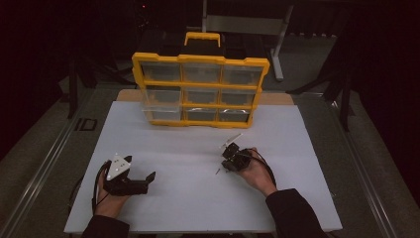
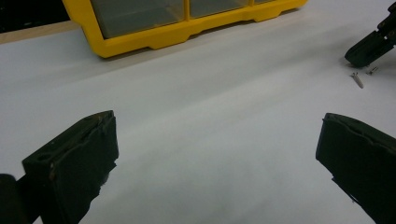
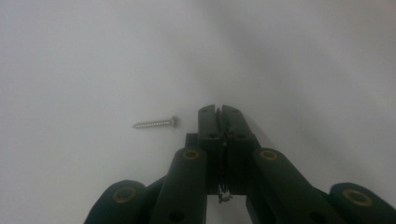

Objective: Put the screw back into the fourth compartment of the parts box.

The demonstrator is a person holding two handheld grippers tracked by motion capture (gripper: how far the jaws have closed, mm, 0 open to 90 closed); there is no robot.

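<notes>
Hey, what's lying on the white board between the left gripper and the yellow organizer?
Nothing: in the left gripper view, bare white board runs from the open left gripper to the yellow organizer.

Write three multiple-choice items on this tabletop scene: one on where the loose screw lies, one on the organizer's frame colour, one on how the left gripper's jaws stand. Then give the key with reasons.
1. Where does the screw lie?
A. Inside an organizer drawer
B. On the white board, just beside the right gripper
C. Between the left gripper's jaws

2. What colour is the frame of the organizer?
A. Yellow
B. Red
C. Blue

3. How do the jaws of the left gripper stand?
A. Pressed together
B. Clamped on a screw
C. Wide apart, with nothing between them

Key: 1 B, since the right gripper view shows the screw flat on the board next to the jaw tips. 2 A, since the frame and handle are yellow in the high view. 3 C, since the left gripper view shows bare board between the two jaws.
</notes>
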